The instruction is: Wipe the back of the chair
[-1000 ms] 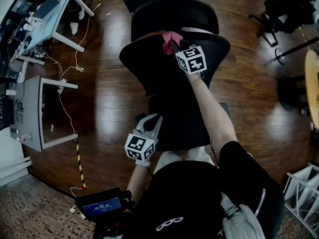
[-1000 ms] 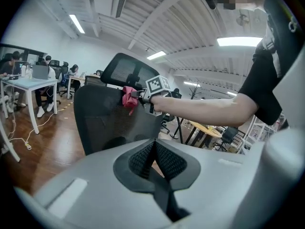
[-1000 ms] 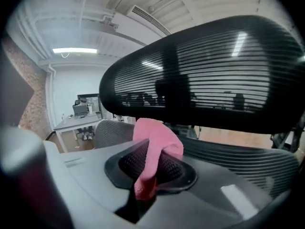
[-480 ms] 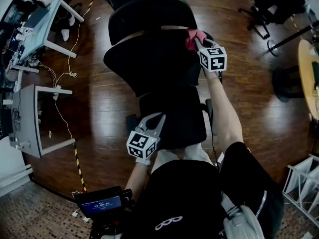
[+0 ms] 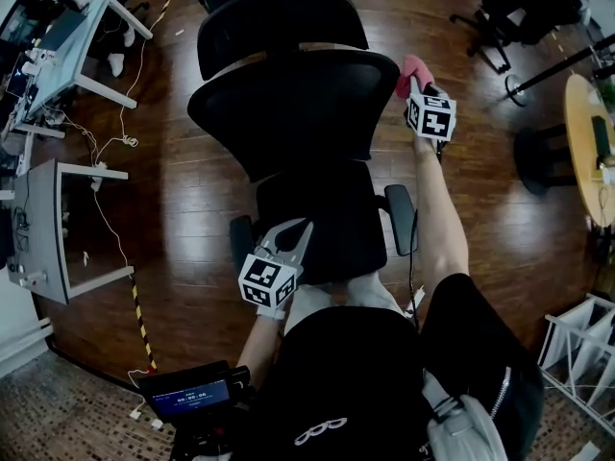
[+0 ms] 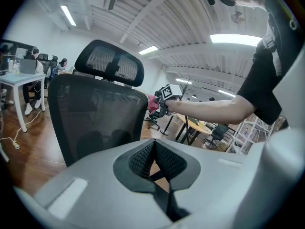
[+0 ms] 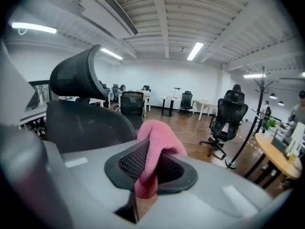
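Note:
A black mesh office chair fills the middle of the head view, its backrest (image 5: 288, 104) below the headrest (image 5: 279, 17). My right gripper (image 5: 415, 77) is shut on a pink cloth (image 5: 411, 66) just off the backrest's upper right edge. In the right gripper view the cloth (image 7: 155, 147) bulges out between the jaws, with the backrest (image 7: 86, 123) to the left. My left gripper (image 5: 291, 230) hovers over the seat, jaws shut with nothing between them. From the left gripper view the backrest (image 6: 95, 113) stands ahead, and the cloth (image 6: 152, 102) shows beside its right edge.
Desks (image 5: 67, 27) with cables trailing on the wooden floor stand at the left. Another office chair (image 5: 519, 8) and a round wooden table (image 5: 586, 142) are at the right, and a white rack (image 5: 577, 353) is at the lower right. The chair's armrest (image 5: 401, 219) juts out under my right arm.
My right gripper has carried the pink cloth rightward along the top of the backrest, from its middle to just past its right edge. The left gripper has stayed over the seat.

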`<state>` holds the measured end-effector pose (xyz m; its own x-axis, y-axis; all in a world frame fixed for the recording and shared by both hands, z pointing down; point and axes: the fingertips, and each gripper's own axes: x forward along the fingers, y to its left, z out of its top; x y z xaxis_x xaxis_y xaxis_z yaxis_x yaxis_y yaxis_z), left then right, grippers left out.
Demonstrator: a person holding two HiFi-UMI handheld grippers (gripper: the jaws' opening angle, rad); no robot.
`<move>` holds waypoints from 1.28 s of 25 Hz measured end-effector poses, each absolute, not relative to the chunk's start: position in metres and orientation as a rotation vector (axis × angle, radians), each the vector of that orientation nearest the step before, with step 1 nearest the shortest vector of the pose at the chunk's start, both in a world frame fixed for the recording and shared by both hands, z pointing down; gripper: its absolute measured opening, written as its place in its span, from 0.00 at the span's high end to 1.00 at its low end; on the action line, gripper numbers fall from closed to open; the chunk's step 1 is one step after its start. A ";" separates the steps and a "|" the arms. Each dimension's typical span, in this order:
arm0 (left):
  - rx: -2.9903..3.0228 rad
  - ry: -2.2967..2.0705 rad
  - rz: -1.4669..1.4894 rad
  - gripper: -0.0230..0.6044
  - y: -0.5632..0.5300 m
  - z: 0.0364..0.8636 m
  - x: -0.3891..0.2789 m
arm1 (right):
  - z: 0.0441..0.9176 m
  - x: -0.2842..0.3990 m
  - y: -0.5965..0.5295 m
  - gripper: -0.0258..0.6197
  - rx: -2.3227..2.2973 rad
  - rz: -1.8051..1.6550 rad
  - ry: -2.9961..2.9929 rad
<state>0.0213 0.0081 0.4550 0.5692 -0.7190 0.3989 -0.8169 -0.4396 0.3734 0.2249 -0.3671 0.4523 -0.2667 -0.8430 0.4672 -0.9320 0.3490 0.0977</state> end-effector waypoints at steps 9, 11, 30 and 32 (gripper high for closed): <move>2.246 -1.258 0.220 0.97 0.025 0.462 -0.005 | 0.485 0.142 -0.348 0.90 1.381 0.201 -2.144; 2.235 -1.264 0.215 0.97 0.030 0.465 -0.015 | 0.487 0.113 -0.342 0.90 1.345 0.203 -2.172; 2.134 -1.365 0.124 0.98 0.054 0.476 -0.110 | 0.491 -0.141 -0.267 0.90 0.982 0.117 -2.362; 2.120 -1.376 0.136 0.97 0.056 0.478 -0.114 | 0.492 -0.160 -0.259 0.90 0.942 0.105 -2.376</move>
<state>-0.1142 0.0563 0.4778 0.4569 -0.7978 0.3935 -0.8594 -0.2817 0.4267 -0.1599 -0.2592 0.4918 -0.5855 -0.6048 0.5398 -0.6500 0.7482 0.1333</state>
